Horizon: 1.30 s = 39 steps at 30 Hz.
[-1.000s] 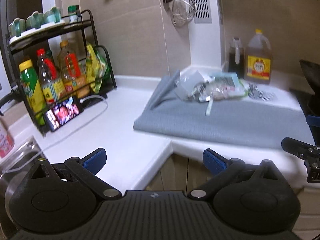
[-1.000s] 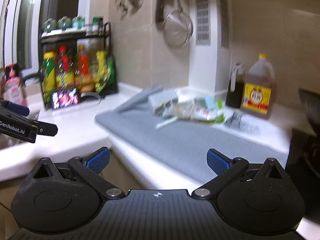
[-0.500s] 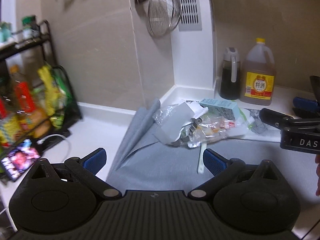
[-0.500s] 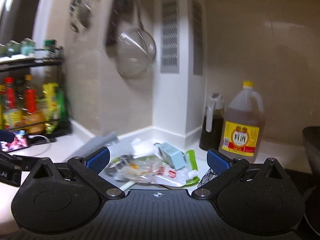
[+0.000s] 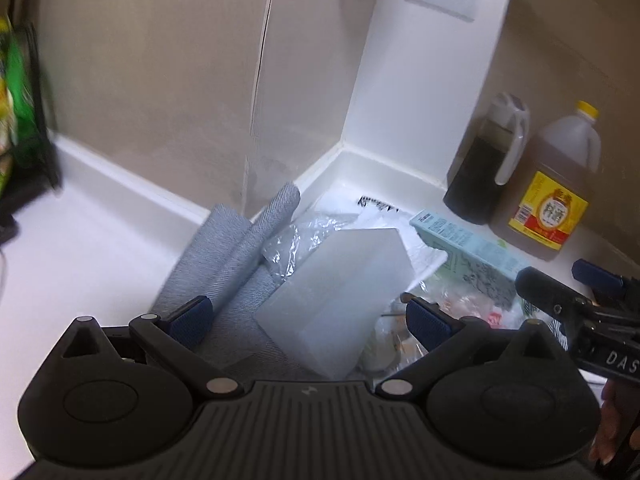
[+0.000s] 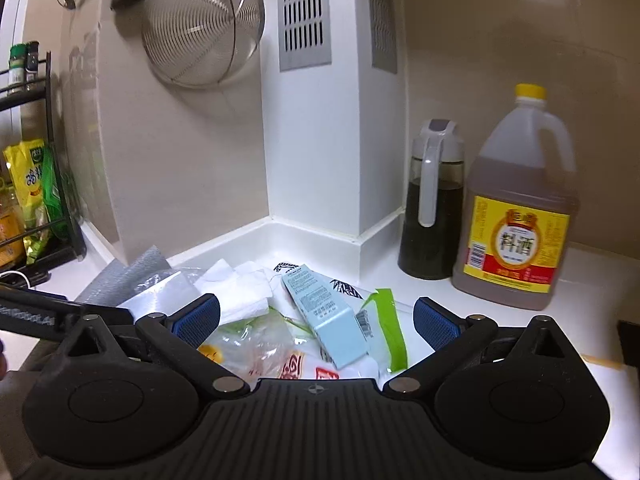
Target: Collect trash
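- Left gripper point(image 5: 306, 318) spread wide, holding nothing, over the white box point(image 5: 340, 296)
- right gripper point(image 6: 316, 320) also wide apart above the blue carton point(image 6: 328, 320)
- trash point(image 6: 256, 336) piled in the counter point(image 6: 592, 280) corner, by the cloth point(image 5: 228, 252)

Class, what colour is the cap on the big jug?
Yellow; the jug's cap shows best in the right wrist view.

- The left tool point(image 5: 308, 318) hangs wide open over a frosted plastic box point(image 5: 336, 296) lying on the trash pile.
- A folded grey cloth point(image 5: 236, 248) lies left of the box on the white desk point(image 5: 80, 240).
- A pale blue carton point(image 5: 464, 248) lies to the right.
- Far right stand a dark bottle point(image 5: 484, 168) and a yellow-capped jug point(image 5: 556, 188).
- The right tool point(image 5: 576, 292) enters from the right.
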Each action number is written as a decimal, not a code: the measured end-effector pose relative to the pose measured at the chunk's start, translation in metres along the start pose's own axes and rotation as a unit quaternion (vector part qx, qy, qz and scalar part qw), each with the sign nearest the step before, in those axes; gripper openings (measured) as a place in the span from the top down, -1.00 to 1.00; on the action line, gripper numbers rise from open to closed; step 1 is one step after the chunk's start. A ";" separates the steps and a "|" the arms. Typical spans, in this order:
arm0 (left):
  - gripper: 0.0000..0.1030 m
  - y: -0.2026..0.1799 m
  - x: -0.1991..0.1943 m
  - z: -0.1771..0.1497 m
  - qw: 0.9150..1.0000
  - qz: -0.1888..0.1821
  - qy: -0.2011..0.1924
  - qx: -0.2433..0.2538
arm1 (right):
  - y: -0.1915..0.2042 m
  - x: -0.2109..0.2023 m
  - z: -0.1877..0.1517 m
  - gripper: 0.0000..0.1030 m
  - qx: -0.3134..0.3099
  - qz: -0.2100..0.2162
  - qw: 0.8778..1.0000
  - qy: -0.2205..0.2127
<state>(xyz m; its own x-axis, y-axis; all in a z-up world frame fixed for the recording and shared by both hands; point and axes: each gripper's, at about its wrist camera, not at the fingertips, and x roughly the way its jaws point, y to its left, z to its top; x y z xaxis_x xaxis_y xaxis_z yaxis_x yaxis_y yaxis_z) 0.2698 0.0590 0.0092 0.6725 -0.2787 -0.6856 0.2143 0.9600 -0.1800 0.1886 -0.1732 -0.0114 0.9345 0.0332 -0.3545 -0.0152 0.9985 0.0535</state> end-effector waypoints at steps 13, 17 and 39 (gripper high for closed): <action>-0.99 -0.001 0.036 0.014 0.997 -0.023 0.069 -0.012 | -0.003 0.045 0.010 -0.86 0.014 -0.008 0.998 0.054; -0.65 -0.001 0.037 0.019 0.997 -0.033 0.076 -0.004 | 0.005 0.055 0.010 -0.22 -0.014 -0.018 0.998 0.064; 0.20 0.003 -0.068 0.017 0.999 -0.012 0.038 0.001 | 0.011 -0.041 0.029 0.42 0.012 -0.031 0.999 0.014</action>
<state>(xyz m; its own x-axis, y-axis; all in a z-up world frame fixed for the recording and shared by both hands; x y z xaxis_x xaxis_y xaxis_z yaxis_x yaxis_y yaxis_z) 0.2366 0.0798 0.0668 0.6119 -0.2983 -0.7325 0.2310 0.9532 -0.1953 0.1601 -0.1644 0.0315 0.9232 -0.0269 -0.3833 0.0514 0.9972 0.0539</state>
